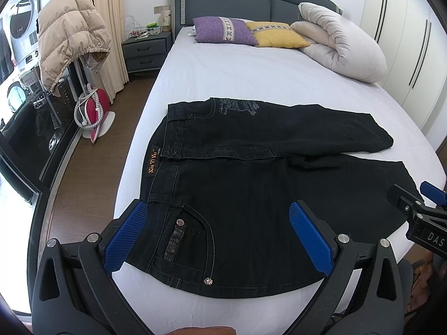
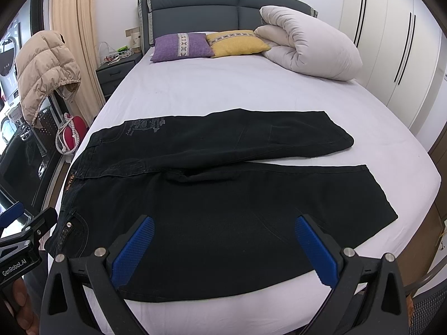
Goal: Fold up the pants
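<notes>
Hovering over black pants [image 1: 251, 184] spread flat on the bed [image 1: 251, 78].
We hold the left gripper [image 1: 220, 237] and right gripper [image 2: 223, 251] spread wide, empty; waistband left, legs slightly parted, pocket rivets showing.

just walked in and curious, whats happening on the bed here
A person holds a gripper in each hand over black pants spread flat on the bed. The left gripper hangs open above the waistband end, the right gripper open above the near leg. Neither grips cloth; no fold has been made.
</notes>
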A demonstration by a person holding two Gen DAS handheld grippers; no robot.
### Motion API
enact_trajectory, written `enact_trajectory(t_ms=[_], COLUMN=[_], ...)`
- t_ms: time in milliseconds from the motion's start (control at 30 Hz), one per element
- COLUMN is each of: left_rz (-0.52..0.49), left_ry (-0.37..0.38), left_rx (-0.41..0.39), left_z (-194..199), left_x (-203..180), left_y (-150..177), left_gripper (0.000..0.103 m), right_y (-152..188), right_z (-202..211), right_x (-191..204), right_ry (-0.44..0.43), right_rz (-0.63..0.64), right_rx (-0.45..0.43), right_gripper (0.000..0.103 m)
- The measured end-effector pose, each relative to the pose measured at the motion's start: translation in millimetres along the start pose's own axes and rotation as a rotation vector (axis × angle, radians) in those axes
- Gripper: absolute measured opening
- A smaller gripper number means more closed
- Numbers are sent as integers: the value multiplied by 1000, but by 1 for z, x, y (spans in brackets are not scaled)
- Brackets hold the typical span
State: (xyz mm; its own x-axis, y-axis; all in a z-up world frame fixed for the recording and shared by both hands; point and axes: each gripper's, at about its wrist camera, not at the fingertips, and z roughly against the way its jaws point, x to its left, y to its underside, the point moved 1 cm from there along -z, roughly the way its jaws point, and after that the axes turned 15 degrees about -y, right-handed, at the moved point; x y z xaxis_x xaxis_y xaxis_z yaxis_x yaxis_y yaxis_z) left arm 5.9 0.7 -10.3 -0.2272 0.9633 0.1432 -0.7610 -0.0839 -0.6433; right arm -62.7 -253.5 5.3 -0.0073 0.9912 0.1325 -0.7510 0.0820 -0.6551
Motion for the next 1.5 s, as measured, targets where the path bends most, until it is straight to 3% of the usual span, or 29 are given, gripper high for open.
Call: enact_trajectory(t_ms=[1500], left_rz=[1], left_ry=[3], left_rx=[4], left_z=[2], left_x=[0], left_y=[3], left_gripper=[103], right_y=[6], right_z=[-8], right_x=[6], right_ry=[1], right_rz=[4], right_rx=[4], right_gripper=[103])
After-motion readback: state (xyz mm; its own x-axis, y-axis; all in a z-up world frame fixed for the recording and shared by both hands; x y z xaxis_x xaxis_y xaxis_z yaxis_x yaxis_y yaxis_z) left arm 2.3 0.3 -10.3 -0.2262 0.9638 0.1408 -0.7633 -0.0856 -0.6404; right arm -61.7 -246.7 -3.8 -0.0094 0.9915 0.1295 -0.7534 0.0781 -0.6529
